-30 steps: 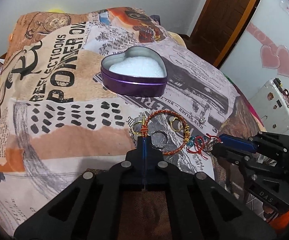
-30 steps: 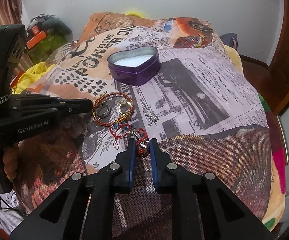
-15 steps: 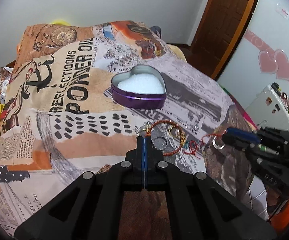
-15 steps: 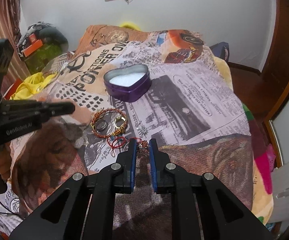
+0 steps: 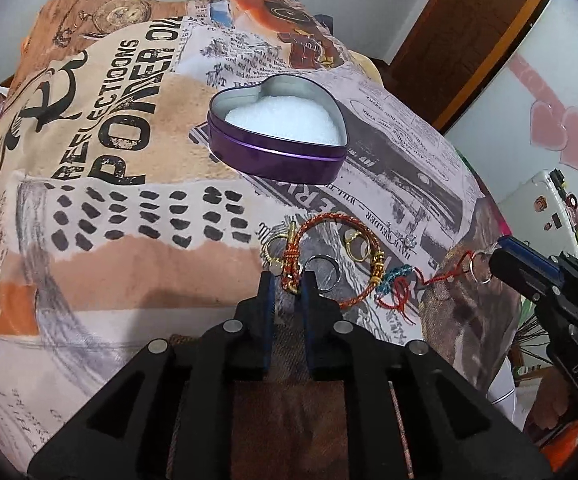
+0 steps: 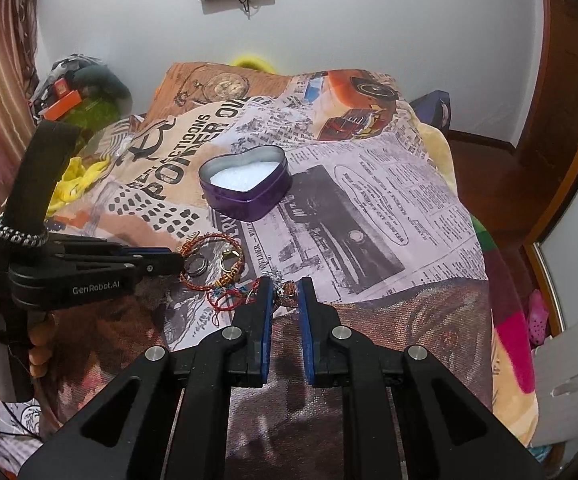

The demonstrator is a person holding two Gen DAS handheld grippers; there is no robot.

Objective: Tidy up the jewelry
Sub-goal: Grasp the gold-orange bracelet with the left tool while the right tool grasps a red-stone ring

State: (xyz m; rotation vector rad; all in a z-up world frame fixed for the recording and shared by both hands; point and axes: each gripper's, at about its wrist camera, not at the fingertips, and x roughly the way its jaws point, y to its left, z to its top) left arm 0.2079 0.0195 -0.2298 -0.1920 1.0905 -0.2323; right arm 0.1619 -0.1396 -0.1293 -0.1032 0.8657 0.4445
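A purple heart-shaped tin [image 5: 277,152] with white padding lies open on the printed blanket; it also shows in the right wrist view [image 6: 245,190]. Jewelry lies in front of it: an orange braided bracelet [image 5: 325,220], gold rings [image 5: 355,242], a silver ring [image 5: 323,274] and a red thread bracelet [image 5: 399,292]. My left gripper [image 5: 289,280] is open, its fingers on either side of the orange bracelet's knotted end. My right gripper [image 6: 285,286] is slightly open around the ringed end of the red thread bracelet [image 6: 285,290], seen raised off the blanket in the left wrist view.
The blanket [image 5: 109,160] covers a bed that drops off to the right. A wooden door [image 5: 469,32] and a white cabinet [image 5: 541,208] stand to the right. Clutter [image 6: 77,96] sits at the far left by a curtain.
My left gripper has opened from shut and moved in around the orange bracelet's end. My right gripper has opened a little, with the red thread's ring still between its fingers.
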